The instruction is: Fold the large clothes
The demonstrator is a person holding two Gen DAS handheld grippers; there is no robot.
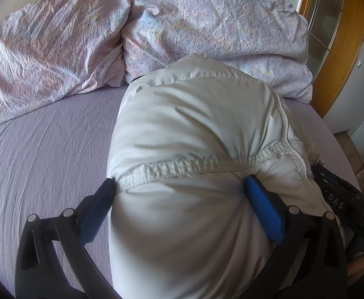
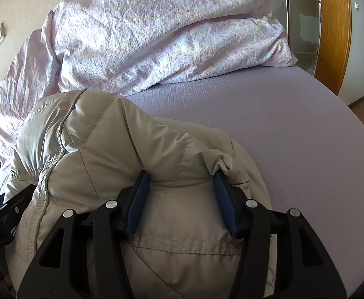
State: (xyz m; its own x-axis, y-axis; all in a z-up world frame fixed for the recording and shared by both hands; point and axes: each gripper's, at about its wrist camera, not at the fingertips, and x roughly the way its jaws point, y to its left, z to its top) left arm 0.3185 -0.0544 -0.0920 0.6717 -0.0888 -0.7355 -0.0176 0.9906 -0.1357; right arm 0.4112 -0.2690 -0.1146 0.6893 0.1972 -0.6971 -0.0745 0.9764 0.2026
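Note:
A puffy off-white down jacket (image 1: 194, 129) lies bunched on the lilac bed sheet (image 1: 44, 144). My left gripper (image 1: 182, 182) has its blue-padded fingers pressed into a thick fold of the jacket at a stitched seam, one on each side. In the right wrist view the same jacket (image 2: 102, 144) looks beige and quilted. My right gripper (image 2: 180, 177) squeezes another bulky fold of it between its dark blue pads. Both grippers hold the padding wide. The other gripper's black body (image 1: 341, 194) shows at the right edge of the left view.
A crumpled pink-patterned duvet (image 1: 57, 37) and pillow (image 2: 169, 37) lie along the far side of the bed. A wooden-framed glass door (image 2: 331, 25) stands at the right. Bare sheet (image 2: 269, 124) lies to the right of the jacket.

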